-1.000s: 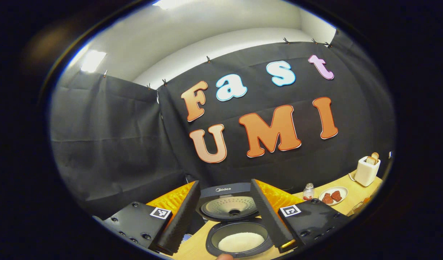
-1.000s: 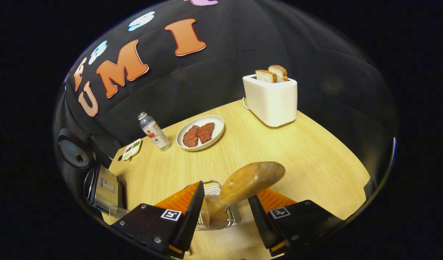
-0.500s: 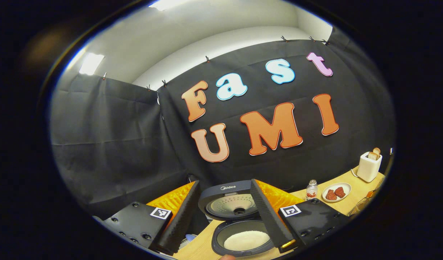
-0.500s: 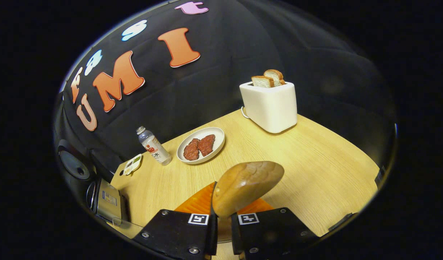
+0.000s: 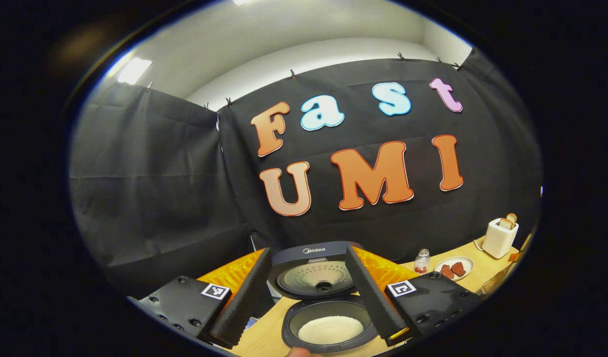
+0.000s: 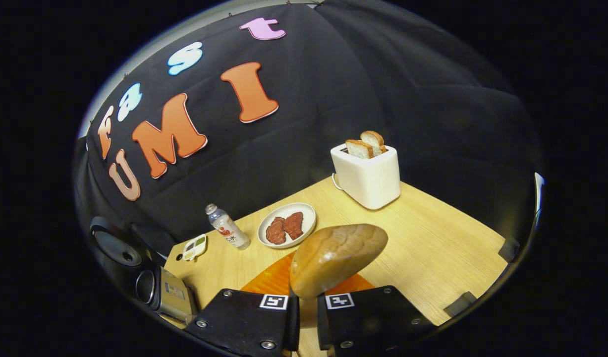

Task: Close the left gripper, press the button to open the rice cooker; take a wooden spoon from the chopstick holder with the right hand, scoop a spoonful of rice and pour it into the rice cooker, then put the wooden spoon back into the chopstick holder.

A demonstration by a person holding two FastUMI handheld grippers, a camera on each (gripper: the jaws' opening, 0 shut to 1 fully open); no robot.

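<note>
Left gripper view looks at the rice cooker (image 5: 323, 297) at 6 o'clock. Its lid (image 5: 316, 272) stands up and open, and white rice (image 5: 330, 329) lies in the pot. The left gripper (image 5: 308, 302) has its fingers spread wide, one on each side of the cooker, holding nothing. Far off at 4 o'clock on the wooden table (image 5: 482, 277) sit a small bottle (image 5: 421, 261), a plate (image 5: 454, 267) with red meat, and a white toaster (image 5: 499, 237).

Right gripper view shows the right gripper (image 6: 304, 310) at 6 o'clock, its fingers squeezed on the wooden spoon (image 6: 336, 258), whose round bowl points up. The toaster (image 6: 367, 173) holds two bread slices (image 6: 365, 144) at 1 o'clock. The plate (image 6: 289, 225) and bottle (image 6: 228, 233) sit near the middle. The open cooker (image 6: 135, 267) is at 8 o'clock by the table edge. The table (image 6: 432, 238) has lots of bare room at 3 o'clock.
</note>
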